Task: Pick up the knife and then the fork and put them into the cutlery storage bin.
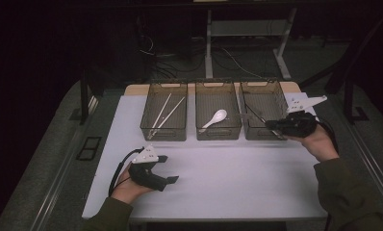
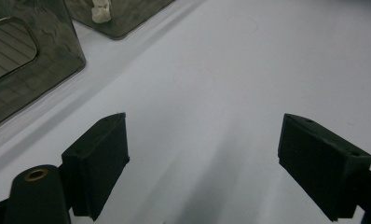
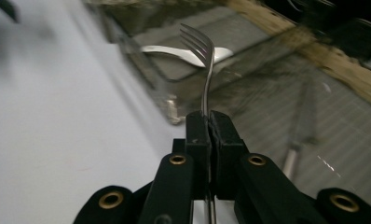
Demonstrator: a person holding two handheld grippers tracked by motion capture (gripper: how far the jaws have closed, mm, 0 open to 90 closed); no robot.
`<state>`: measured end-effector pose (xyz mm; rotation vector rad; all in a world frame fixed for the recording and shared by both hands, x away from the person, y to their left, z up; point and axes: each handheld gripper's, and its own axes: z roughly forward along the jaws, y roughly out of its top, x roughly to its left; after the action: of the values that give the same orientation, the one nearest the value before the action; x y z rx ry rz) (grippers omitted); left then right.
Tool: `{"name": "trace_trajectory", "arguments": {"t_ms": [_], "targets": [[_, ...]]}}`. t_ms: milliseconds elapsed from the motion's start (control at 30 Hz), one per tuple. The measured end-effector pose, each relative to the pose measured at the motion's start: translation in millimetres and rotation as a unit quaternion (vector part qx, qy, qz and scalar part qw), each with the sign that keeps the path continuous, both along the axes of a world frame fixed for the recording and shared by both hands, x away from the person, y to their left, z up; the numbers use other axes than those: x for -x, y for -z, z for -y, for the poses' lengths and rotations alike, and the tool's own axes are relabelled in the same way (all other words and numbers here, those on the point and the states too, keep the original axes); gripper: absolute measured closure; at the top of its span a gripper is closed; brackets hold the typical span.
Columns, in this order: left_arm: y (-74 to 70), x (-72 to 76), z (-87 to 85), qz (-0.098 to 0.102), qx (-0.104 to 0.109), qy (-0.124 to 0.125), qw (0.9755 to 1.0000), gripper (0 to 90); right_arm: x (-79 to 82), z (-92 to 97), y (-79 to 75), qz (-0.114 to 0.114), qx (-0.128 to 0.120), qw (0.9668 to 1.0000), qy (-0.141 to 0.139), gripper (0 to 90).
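Observation:
My right gripper (image 3: 208,116) is shut on the handle of a metal fork (image 3: 206,79), whose tines stand up beyond the jaws. In the high view the right gripper (image 1: 271,124) is at the right smoky bin (image 1: 264,134), near its front right side. A knife (image 3: 301,121) lies blurred inside that bin. My left gripper (image 1: 169,169) hovers low over the white table (image 1: 228,173) at front left. Its jaws stand wide apart in the left gripper view, where the left gripper (image 2: 202,140) has nothing between its pads.
Three smoky bins stand in a row at the back. The left bin (image 1: 163,134) holds white chopsticks (image 1: 166,111), and the middle bin (image 1: 218,134) holds a white spoon (image 1: 214,118). Table legs and cables show on the dark floor behind.

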<state>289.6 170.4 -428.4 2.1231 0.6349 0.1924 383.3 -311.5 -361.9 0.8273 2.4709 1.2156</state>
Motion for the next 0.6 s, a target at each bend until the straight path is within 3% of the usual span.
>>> {"name": "trace_trajectory", "arguments": {"t_ms": [167,367,600], "targets": [[4.7,-1.3,-2.5,-0.004,-0.011,-0.004,0.9999,13.9,-20.9,17.3,2.4,0.002,-0.013,0.9983,0.056,86.8],[6.7,-3.2,-1.0,-0.005,-0.022,-0.012,0.9997,11.5,-37.8,31.8,7.0,-0.001,-0.016,0.9928,0.118,86.8],[4.3,-8.5,0.2,-0.002,-0.021,-0.029,0.9993,5.5,-55.9,21.4,21.0,-0.028,0.028,0.9867,0.158,86.6]]}}
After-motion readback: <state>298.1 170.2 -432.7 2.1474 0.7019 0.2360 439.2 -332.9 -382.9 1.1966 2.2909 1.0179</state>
